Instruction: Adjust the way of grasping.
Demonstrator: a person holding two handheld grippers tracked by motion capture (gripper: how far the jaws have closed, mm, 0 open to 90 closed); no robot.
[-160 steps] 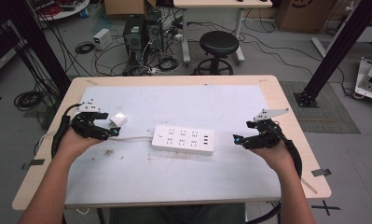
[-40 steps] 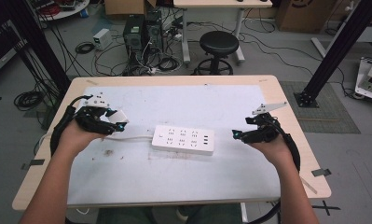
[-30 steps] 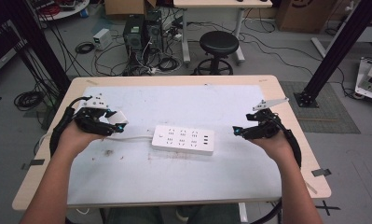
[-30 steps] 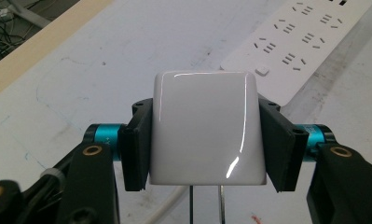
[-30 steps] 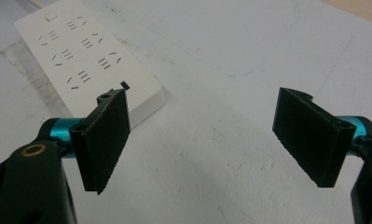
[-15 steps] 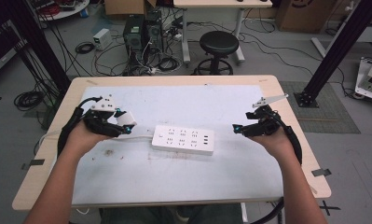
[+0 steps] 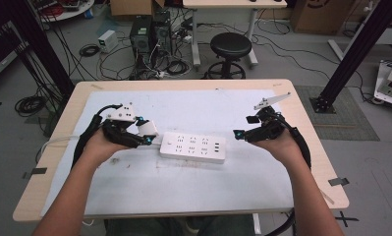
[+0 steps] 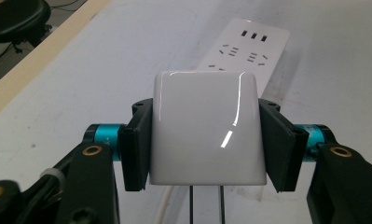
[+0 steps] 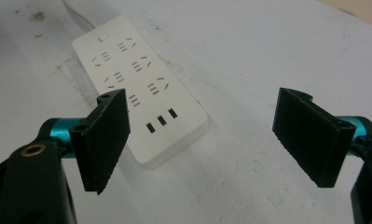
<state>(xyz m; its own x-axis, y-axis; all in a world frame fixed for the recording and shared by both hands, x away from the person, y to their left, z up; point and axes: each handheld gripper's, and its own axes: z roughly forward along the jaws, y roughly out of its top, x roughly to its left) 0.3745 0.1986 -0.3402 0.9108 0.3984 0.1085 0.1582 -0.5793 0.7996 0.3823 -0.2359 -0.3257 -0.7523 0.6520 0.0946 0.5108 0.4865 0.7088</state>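
A white power strip (image 7: 193,147) lies flat in the middle of the table; it also shows beyond the plug as the power strip (image 8: 249,51) and, below the right jaws, as the power strip (image 9: 137,88). My left gripper (image 7: 145,133) is shut on a glossy white plug adapter (image 8: 204,128), held just left of the strip's left end; the adapter (image 7: 148,129) has two thin prongs that hang below it. My right gripper (image 9: 207,140) stands open with nothing between its jaws, a little above the table near the strip's right end, where the right gripper (image 7: 242,133) hovers.
The strip's white cord (image 7: 56,142) trails off to the left table edge. The table's light mat (image 7: 198,182) is bare toward the front. Behind the table stand a black stool (image 7: 230,49), computer boxes and loose cables on the floor.
My left gripper has carried the adapter rightward, closer to the strip's left end. The right gripper has moved a little left and up, toward the strip's right end.
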